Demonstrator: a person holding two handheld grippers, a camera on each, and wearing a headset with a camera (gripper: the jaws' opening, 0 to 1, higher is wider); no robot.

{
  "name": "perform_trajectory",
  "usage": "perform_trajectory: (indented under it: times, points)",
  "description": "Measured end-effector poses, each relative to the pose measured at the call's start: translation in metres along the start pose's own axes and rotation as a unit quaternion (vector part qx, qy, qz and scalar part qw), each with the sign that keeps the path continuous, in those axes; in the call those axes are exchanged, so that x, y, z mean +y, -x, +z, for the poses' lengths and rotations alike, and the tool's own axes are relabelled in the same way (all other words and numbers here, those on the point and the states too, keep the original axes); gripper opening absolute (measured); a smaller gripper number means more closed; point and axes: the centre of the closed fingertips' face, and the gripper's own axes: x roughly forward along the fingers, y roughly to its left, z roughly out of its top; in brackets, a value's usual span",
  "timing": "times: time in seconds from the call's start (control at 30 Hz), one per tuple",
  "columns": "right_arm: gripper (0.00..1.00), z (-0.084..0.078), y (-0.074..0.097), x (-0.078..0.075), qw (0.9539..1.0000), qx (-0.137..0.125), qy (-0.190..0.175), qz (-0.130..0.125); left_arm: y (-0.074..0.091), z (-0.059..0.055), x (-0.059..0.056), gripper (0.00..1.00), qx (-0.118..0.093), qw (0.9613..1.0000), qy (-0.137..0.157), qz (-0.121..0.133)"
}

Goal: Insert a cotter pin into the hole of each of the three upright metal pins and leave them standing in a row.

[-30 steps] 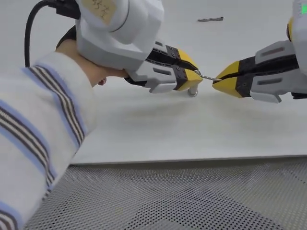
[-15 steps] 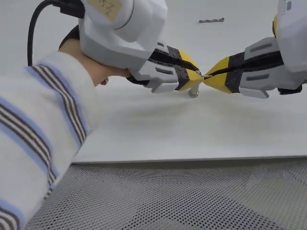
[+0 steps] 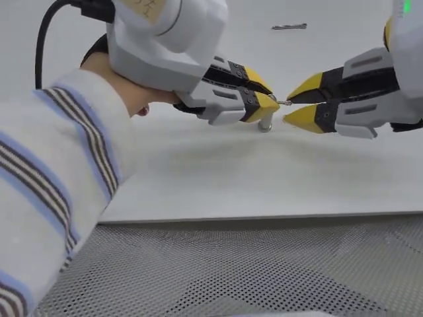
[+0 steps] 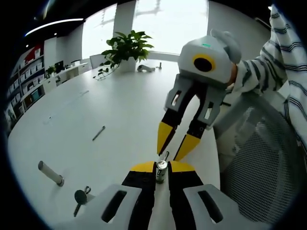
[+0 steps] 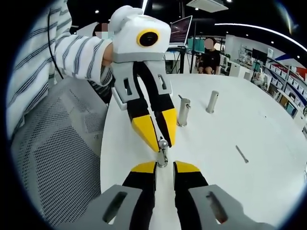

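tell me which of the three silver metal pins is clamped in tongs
The silver metal pin in front, clamped in the left gripper's yellow-tipped tongs. The other two silver pins stand free on the white table behind it.

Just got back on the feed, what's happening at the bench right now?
The left gripper is clamped on a metal pin down at the white table. A cotter pin sticks out of the pin's side toward the right gripper, whose jaws stand open around it. In the right gripper view, two more metal pins stand upright farther back, and a loose cotter pin lies on the table.
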Motion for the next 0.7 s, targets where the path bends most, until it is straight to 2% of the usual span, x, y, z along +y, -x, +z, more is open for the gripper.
perform_trajectory:
  times: [0.17,0.47,0.7]
  points:
    - [0.00,0.0013,0.0006,0.0000,0.9999,-0.008,-0.008,0.002,-0.0007,0.0003,-0.0001,0.06,-0.003,1.0000,0.005,0.000]
    - [0.00,0.0044,-0.0029,-0.0003,1.0000,-0.009,0.004,-0.001,-0.0005,0.0003,0.0003,0.06,-0.004,0.9999,0.013,0.001]
    - [0.00,0.0069,-0.0069,0.0016,0.9995,-0.008,0.030,0.007,-0.0015,0.0003,0.0030,0.06,-0.003,0.9999,0.016,-0.002]
